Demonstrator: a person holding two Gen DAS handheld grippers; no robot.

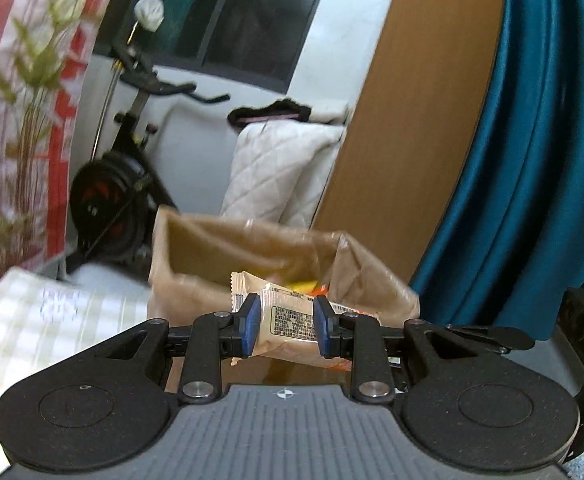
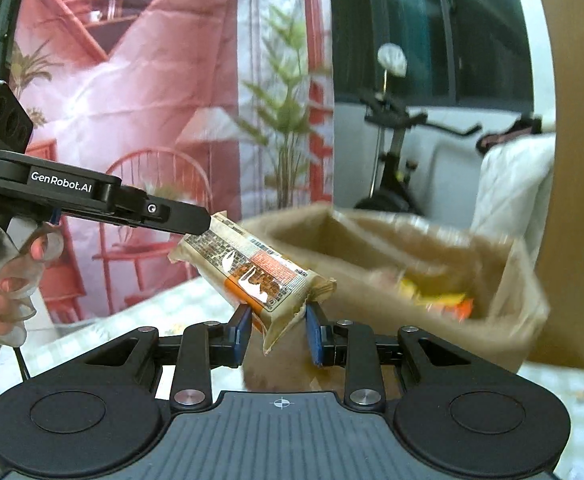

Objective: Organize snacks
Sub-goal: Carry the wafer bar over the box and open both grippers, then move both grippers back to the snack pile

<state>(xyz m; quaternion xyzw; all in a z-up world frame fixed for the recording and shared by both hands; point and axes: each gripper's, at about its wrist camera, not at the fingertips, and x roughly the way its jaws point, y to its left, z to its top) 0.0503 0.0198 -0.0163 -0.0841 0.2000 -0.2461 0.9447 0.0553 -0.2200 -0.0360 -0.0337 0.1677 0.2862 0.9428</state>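
Transfer step, snack packet held aloft beside its container; the left gripper (image 1: pixel 286 326) has its blue pads closed on a beige foil-wrapped snack bar with orange print (image 2: pixel 252 272), pinching one end. The bar hangs in the air, tilted, just short of the near rim of an open brown paper bag (image 2: pixel 504 280) that stands on a pale checked tablecloth (image 1: pixel 32 320). The right gripper (image 2: pixel 278 330) sits below the bar's free end, jaws apart, the packet's crimped tail between them, contact uncertain. The next move likely calls for carrying the bar over the rim and releasing it. The right view shows the left tool from the side; the left view shows the grip itself; yellow and orange packets (image 2: pixel 440 300) lie inside the bag.
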